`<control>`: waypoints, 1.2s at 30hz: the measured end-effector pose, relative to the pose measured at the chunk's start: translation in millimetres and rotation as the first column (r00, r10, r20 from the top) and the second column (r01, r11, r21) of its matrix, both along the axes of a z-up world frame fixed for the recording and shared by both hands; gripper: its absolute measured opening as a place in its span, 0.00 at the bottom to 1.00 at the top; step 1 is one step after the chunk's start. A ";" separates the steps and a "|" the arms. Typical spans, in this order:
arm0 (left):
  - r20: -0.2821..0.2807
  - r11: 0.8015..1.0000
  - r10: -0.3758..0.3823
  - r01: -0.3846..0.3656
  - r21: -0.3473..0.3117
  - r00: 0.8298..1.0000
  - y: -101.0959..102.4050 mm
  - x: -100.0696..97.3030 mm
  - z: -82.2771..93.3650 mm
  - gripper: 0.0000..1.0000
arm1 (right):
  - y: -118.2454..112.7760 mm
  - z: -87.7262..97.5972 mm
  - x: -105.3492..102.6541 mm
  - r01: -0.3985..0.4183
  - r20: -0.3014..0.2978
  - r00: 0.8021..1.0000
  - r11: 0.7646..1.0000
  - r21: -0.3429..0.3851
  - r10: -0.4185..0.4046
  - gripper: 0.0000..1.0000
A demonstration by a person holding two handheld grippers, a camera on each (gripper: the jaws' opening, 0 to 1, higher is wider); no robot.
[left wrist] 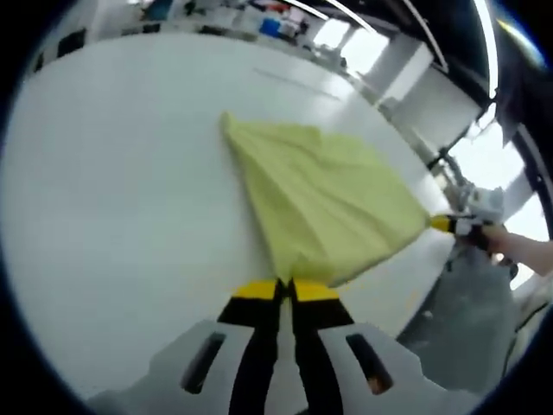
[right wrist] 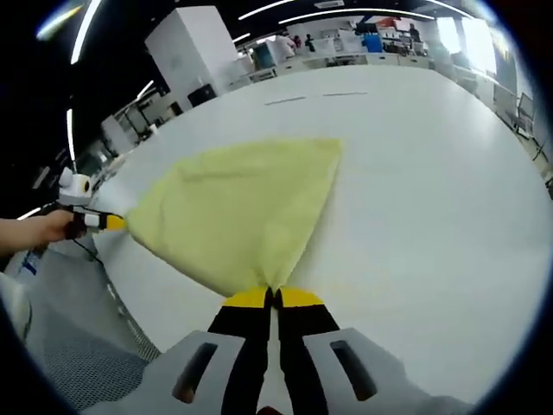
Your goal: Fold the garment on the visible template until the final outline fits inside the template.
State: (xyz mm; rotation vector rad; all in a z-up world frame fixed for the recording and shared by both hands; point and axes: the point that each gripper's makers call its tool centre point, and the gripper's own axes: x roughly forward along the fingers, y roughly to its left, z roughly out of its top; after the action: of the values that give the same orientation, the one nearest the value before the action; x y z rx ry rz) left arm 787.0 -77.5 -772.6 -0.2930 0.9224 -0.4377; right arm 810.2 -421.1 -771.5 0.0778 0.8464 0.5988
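Garment (left wrist: 324, 203): yellow, over the white bench (left wrist: 112, 216), near its edge.
Left tool (left wrist: 285, 284): clenched on one corner.
Right tool (right wrist: 272, 294): clenched on another corner.
Why: both corners pulled apart, likely stretching the cloth flat for folding.

So the right gripper (right wrist: 273, 294) has its yellow-tipped jaws pinched tight on one corner of the yellow-green garment (right wrist: 242, 212), which fans out over the white table (right wrist: 415, 173). Over on the left edge of the view, the other gripper (right wrist: 117, 222) has the opposite corner, with a hand (right wrist: 43, 229) behind it. Shelves and desks sit way off behind the table.
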 end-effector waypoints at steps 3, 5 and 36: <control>-0.001 1.000 -0.002 0.002 0.008 1.000 2.5 -1.6 -0.4 0.00 | -0.1 -0.6 -2.6 -0.006 -0.015 1.000 1.000 -0.019 0.006 0.02; -0.015 1.000 0.001 -0.001 0.016 1.000 5.8 -3.4 -0.6 0.00 | -2.9 -1.2 -2.7 -0.012 -0.013 1.000 0.999 -0.035 0.011 0.01; -0.006 0.998 0.045 -0.045 0.047 0.999 19.1 -14.4 8.3 0.26 | -5.0 7.0 -21.4 -0.035 0.037 0.999 0.999 -0.034 0.037 0.12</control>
State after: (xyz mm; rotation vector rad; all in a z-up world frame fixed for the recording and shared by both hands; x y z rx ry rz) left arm 772.6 -58.4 -764.3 -0.2719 0.9305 -0.3731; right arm 788.8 -426.1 -764.5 0.0209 0.8226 0.6180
